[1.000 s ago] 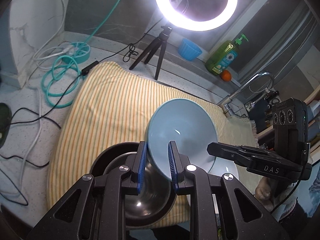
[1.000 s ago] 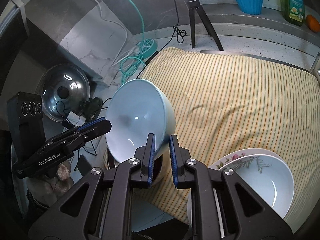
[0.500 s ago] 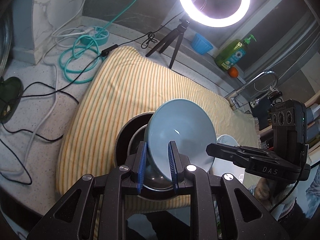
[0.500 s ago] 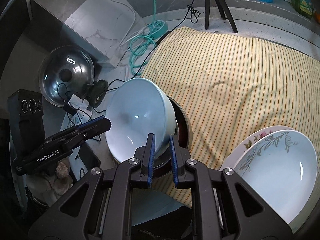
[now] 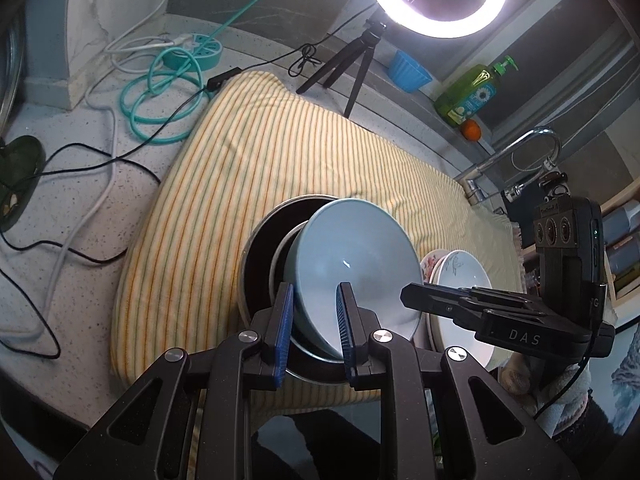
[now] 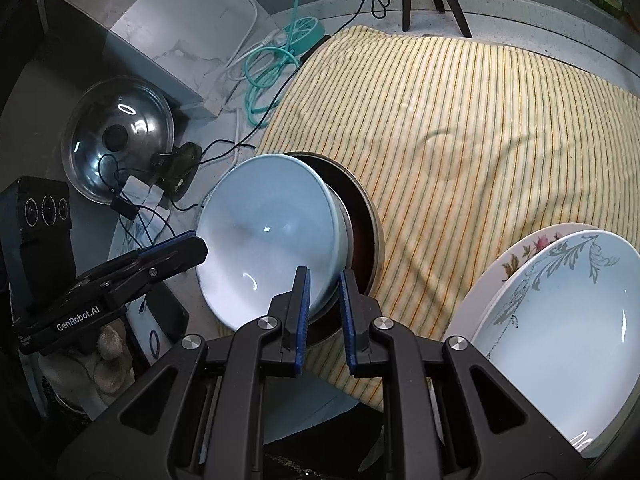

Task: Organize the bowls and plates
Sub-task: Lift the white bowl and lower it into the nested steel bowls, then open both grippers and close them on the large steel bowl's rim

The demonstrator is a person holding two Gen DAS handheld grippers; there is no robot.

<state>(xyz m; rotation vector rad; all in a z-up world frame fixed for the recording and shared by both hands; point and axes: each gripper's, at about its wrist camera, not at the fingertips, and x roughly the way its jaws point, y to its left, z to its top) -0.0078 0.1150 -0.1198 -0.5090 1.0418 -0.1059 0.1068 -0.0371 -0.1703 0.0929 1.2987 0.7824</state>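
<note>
Left wrist view: the left gripper is clamping the near rim of the pale blue ceramic bowl, tilting it over the dark metal pot at 10 o'clock, probably for nesting.

Right wrist view: the right gripper is pinching the bowl's opposite rim, sharing its weight. Both are pointing steeply downward. Stacked floral plates are sitting at 3 o'clock on the striped yellow cloth.
</note>
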